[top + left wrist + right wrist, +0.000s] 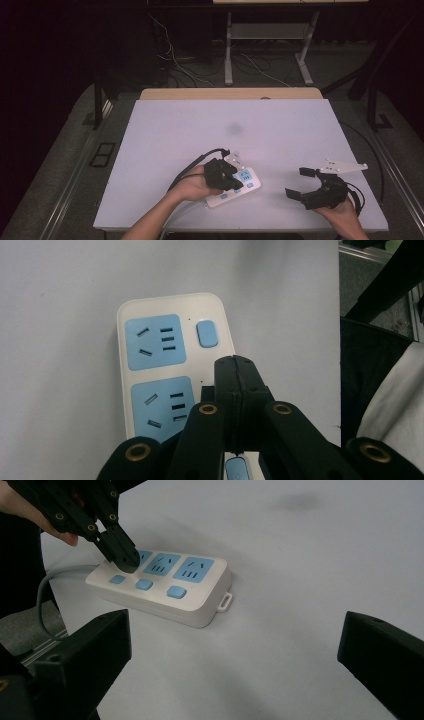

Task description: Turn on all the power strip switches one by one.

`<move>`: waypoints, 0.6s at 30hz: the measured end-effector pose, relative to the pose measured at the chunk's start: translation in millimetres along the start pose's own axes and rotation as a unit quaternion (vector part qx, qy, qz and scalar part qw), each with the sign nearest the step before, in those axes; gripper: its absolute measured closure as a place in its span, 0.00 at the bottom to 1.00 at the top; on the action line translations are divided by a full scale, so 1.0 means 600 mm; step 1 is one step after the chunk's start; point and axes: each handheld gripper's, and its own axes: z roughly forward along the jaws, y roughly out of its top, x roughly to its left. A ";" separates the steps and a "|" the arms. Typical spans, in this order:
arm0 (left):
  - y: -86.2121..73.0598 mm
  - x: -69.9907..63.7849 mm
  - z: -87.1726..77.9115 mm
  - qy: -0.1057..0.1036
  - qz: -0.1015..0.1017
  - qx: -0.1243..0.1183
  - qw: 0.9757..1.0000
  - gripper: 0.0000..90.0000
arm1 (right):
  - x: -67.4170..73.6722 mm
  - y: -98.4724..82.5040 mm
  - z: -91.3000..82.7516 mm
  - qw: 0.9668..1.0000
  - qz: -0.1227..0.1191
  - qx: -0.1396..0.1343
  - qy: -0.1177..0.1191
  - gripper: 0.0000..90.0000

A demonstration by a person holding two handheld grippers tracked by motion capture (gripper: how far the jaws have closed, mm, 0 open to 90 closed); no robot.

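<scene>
- Left tongs (122, 555) clenched, nothing between the jaws, tips down on the power strip (235, 187) among its blue switches (144, 584).
- Power strip flat on the white bench (200, 130), near the front edge, long axis slanting from front left to far right.
- Right tongs (304, 184) released, well apart to the right.

1. A lab or test room, set up for recording, not a home.
2. A plain white table (235, 135) stands alone on grey carpet (65, 165), bare but for one power strip (235, 187).
3. Dark curtains (60, 45) close off the sides.
4. Behind it, loose cables (175, 62) trail over the floor by the metal legs (228, 55) of another bench.
</scene>
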 end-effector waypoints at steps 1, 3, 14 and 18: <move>-0.001 0.000 0.002 0.000 0.001 0.002 1.000 0.99 | 0.000 0.000 0.000 1.000 0.000 0.000 0.000 0.01; -0.002 0.001 0.006 -0.001 0.001 0.003 1.000 0.99 | 0.000 0.000 0.000 1.000 0.000 0.000 0.000 0.01; -0.005 0.002 0.019 -0.008 0.000 0.011 1.000 0.99 | 0.000 0.000 -0.001 1.000 0.000 0.000 0.001 0.01; -0.005 0.004 0.019 -0.011 -0.003 0.011 1.000 0.99 | 0.000 0.000 -0.001 1.000 0.001 0.000 0.000 0.01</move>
